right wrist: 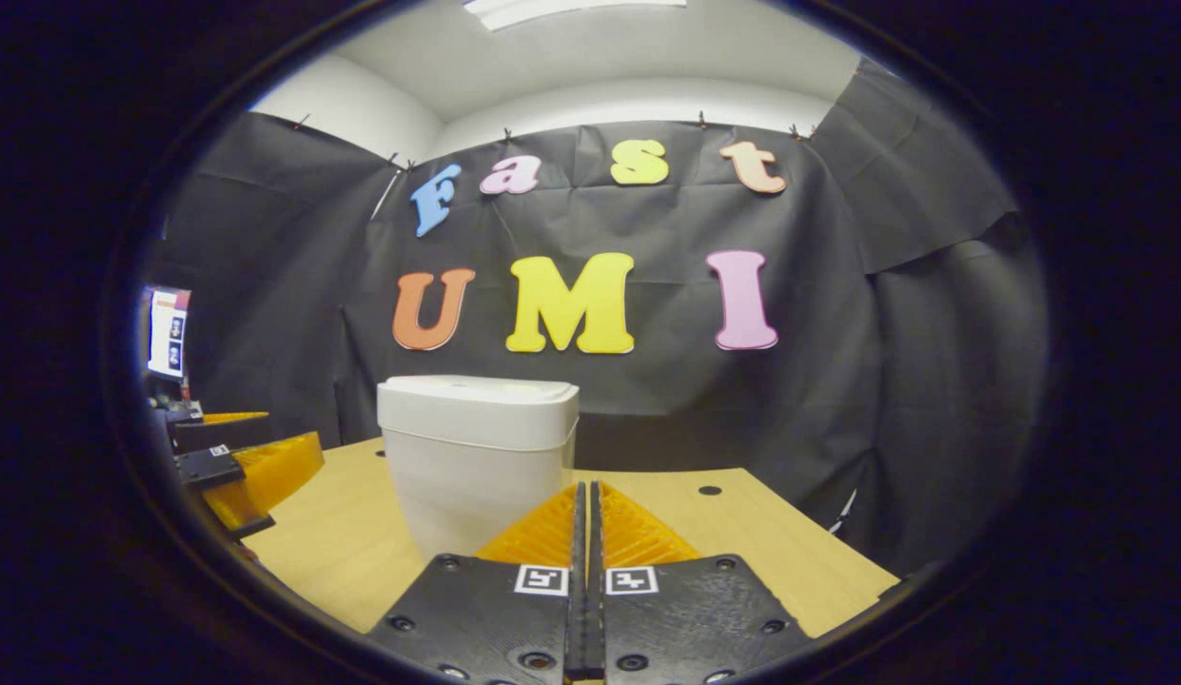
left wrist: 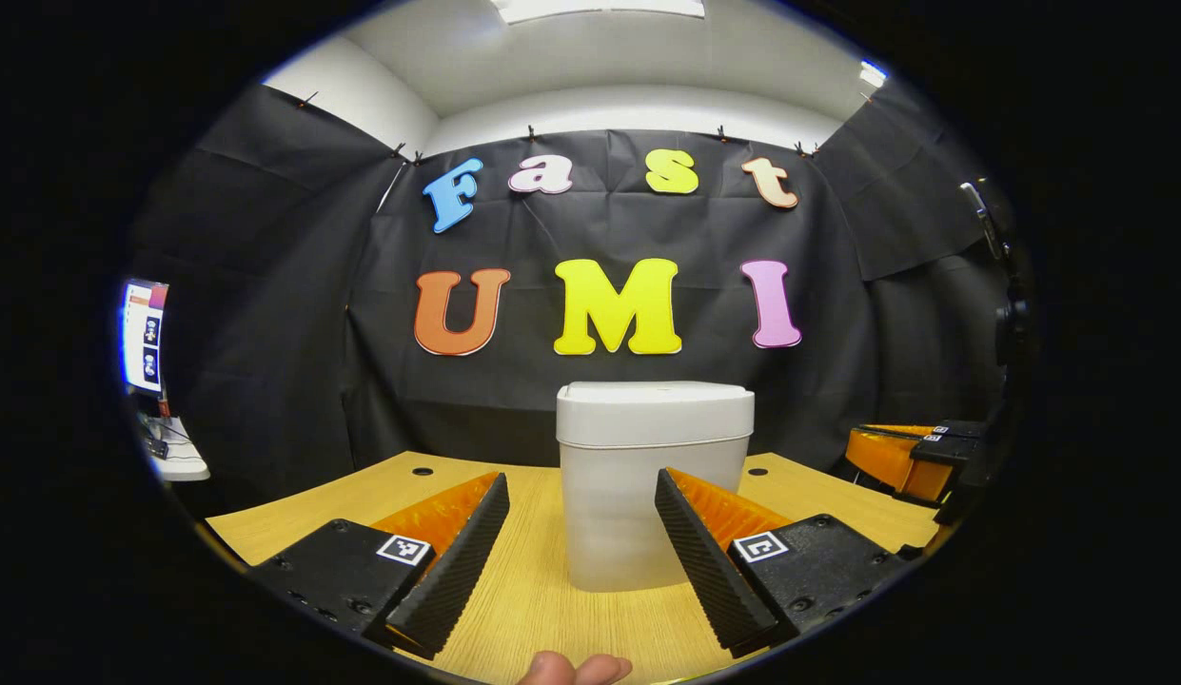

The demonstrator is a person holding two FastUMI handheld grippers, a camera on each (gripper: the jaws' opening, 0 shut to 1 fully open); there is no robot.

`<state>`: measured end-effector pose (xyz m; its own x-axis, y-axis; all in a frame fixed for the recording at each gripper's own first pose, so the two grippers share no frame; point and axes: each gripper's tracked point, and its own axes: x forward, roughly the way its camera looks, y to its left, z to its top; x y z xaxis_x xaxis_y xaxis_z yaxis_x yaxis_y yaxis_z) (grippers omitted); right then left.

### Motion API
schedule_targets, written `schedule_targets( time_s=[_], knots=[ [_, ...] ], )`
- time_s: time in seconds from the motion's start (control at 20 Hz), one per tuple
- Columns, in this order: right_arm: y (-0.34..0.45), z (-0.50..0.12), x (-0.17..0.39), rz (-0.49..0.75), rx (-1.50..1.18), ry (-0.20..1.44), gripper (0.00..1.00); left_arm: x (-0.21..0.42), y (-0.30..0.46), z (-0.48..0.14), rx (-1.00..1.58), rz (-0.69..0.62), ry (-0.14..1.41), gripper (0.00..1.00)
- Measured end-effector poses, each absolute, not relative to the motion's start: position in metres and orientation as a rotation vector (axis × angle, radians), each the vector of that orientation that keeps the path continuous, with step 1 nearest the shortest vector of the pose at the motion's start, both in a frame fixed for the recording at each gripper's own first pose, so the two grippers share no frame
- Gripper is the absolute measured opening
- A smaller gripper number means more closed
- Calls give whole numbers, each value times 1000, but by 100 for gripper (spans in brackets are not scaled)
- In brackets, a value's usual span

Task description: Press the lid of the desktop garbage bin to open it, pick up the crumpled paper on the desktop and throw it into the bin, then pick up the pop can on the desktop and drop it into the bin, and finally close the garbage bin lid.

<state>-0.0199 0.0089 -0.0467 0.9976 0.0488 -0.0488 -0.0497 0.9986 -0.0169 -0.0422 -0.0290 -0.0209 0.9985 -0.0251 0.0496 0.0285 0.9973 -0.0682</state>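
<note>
Standing at the middle of the left gripper view, the white garbage bin (left wrist: 655,485) rests on the wooden counter (left wrist: 528,580) with its lid (left wrist: 655,411) down. The left claw (left wrist: 582,499) is spread apart, its fingers framing the bin without touching it. At the bottom of the right gripper view, the right claw (right wrist: 586,504) is pressed together on nothing, the bin (right wrist: 476,457) left of centre. No brand shows on the bin; small square coded tags (right wrist: 585,579) sit on both claws.

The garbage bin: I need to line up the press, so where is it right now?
In the left gripper view the garbage bin stands lid-shut on the wooden desk, centred beyond the open left gripper.
</note>
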Motion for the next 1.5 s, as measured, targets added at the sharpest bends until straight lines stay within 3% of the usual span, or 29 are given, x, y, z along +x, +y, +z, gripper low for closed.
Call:
schedule_targets(
  time_s=[0.25, 0.3, 0.35, 0.5, 0.6, 1.5],
  knots=[
    [8, -40, -25, 27, -18, 11, 0, -40, -29, -21, -70, -18, -48, 99],
    [9, -40, -25, 22, -11, 7, 19, -38, -29, -21, -71, -17, -47, 99],
    [9, -39, -26, 27, -9, 3, 24, -38, -31, -22, -71, -18, -47, 99],
    [7, -40, -29, 14, -13, 0, 86, -37, -32, -22, -66, -18, -45, 99],
    [3, -45, -27, -9, -3, 14, 96, -37, -33, -20, -64, -13, -47, 99],
    [-5, -27, -34, -48, 10, -35, 95, -30, -25, -10, -59, 10, -67, 99]
  ],
)
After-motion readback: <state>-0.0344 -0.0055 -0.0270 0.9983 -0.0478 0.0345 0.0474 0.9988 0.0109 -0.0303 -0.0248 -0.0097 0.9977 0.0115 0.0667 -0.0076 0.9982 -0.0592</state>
